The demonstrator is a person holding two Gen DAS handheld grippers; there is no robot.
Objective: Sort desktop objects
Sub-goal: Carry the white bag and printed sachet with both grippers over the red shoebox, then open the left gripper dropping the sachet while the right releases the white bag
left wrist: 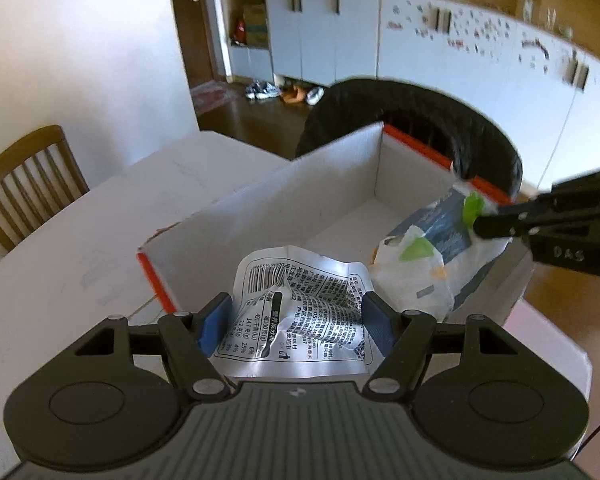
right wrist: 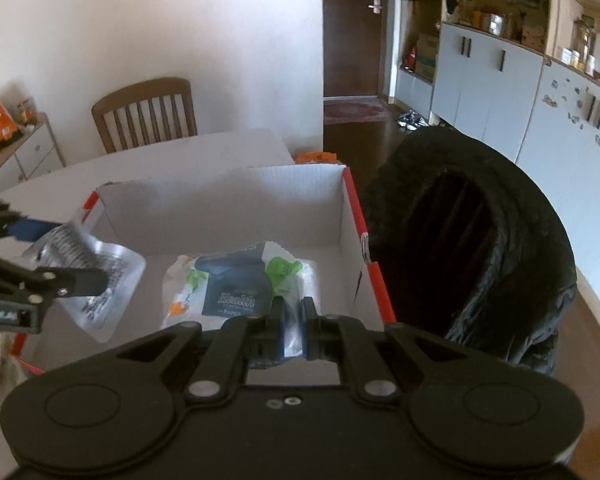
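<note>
The left gripper point(left wrist: 294, 322) clamps a crumpled silver printed wrapper point(left wrist: 296, 312); the right gripper point(right wrist: 293, 328) pinches a white-and-navy tissue pack point(right wrist: 236, 292) over the open white cardboard box point(right wrist: 228, 200).

White wall point(right wrist: 180, 20) behind a slatted wooden chair point(right wrist: 144, 114) at the far edge of the white desk point(left wrist: 60, 248). Dark wood floor point(right wrist: 364, 136), brown door point(right wrist: 356, 28) beyond. Pale grey cabinets point(right wrist: 484, 76) along the right, open shelves point(right wrist: 500, 16) above. Shoes point(left wrist: 262, 90) on the floor. Soft daylight.
</note>
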